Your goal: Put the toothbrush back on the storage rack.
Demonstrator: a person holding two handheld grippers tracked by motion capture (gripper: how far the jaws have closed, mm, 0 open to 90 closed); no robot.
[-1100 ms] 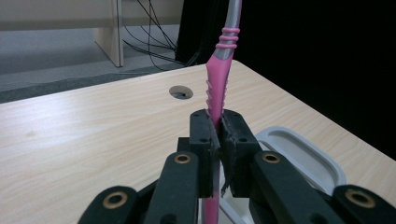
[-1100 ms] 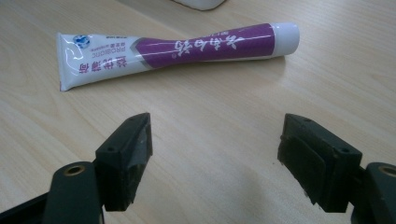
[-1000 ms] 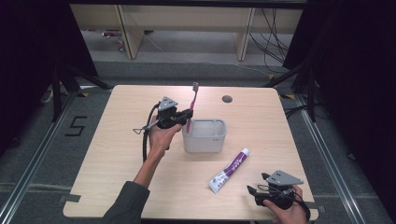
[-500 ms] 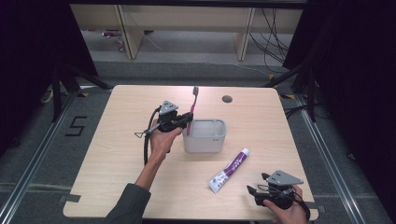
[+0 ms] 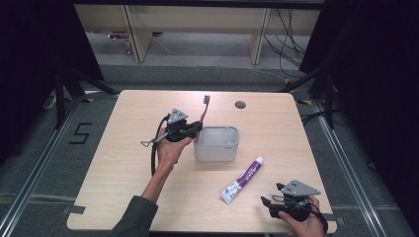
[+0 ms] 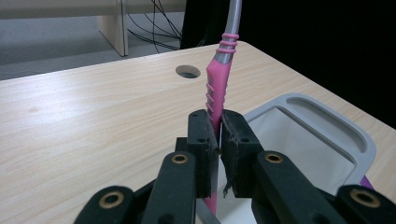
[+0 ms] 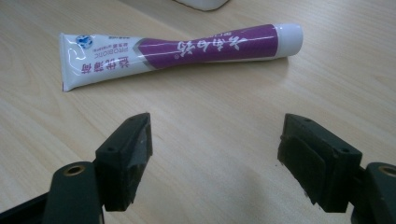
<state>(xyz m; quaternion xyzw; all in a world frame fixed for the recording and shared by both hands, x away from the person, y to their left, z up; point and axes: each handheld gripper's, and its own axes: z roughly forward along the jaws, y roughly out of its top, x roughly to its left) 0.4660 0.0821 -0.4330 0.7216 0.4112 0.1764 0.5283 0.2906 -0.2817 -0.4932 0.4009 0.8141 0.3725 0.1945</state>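
Pink-and-grey toothbrush (image 5: 202,117), pale grey holder (image 5: 217,143), purple-and-white toothpaste tube (image 5: 242,180), light wood-grain table (image 5: 123,163).

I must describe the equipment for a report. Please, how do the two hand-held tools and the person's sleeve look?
Both tools are black. The left tool and the right tool each carry a grey three-cornered plate on top. A black cable trails from the left tool. Their jaws are blocky black pads with small screw holes, on arms with brass-coloured rivets. The left arm wears a dark grey sleeve.

Your pink toothbrush (image 5: 201,118) stands nearly upright, bristles up, its lower end inside the grey holder (image 5: 217,144).
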